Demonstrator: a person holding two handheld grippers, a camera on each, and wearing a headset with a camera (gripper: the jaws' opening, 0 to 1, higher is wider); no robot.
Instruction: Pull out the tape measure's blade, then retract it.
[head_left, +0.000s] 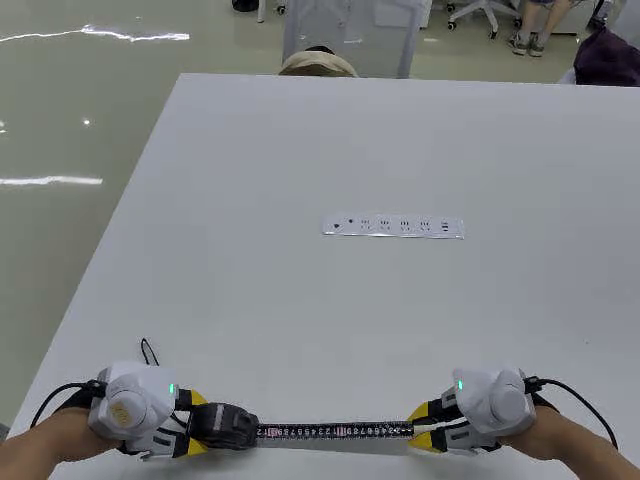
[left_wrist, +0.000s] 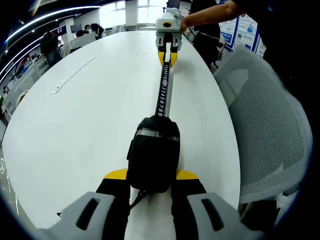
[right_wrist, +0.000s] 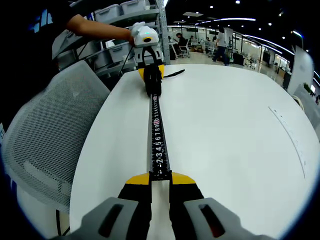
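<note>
A black tape measure case (head_left: 223, 427) (left_wrist: 153, 152) sits near the table's front edge, with my left gripper (head_left: 195, 425) (left_wrist: 150, 176) shut on it. Its blade (head_left: 335, 432) (left_wrist: 163, 90) (right_wrist: 157, 137), black with white and red numbers, lies drawn out flat along the table to the right. My right gripper (head_left: 424, 427) (right_wrist: 160, 176) is shut on the blade's end. The case (right_wrist: 152, 80) shows far off in the right gripper view, held by the left gripper (right_wrist: 148, 67). The right gripper (left_wrist: 167, 54) appears at the far end of the blade in the left gripper view.
A white power strip (head_left: 392, 227) (left_wrist: 72, 76) (right_wrist: 290, 135) lies flat in the middle of the white table (head_left: 400, 150). A grey mesh chair (left_wrist: 265, 130) (right_wrist: 45, 135) stands at the table's near edge. A thin black cable (head_left: 148, 350) lies near the left gripper.
</note>
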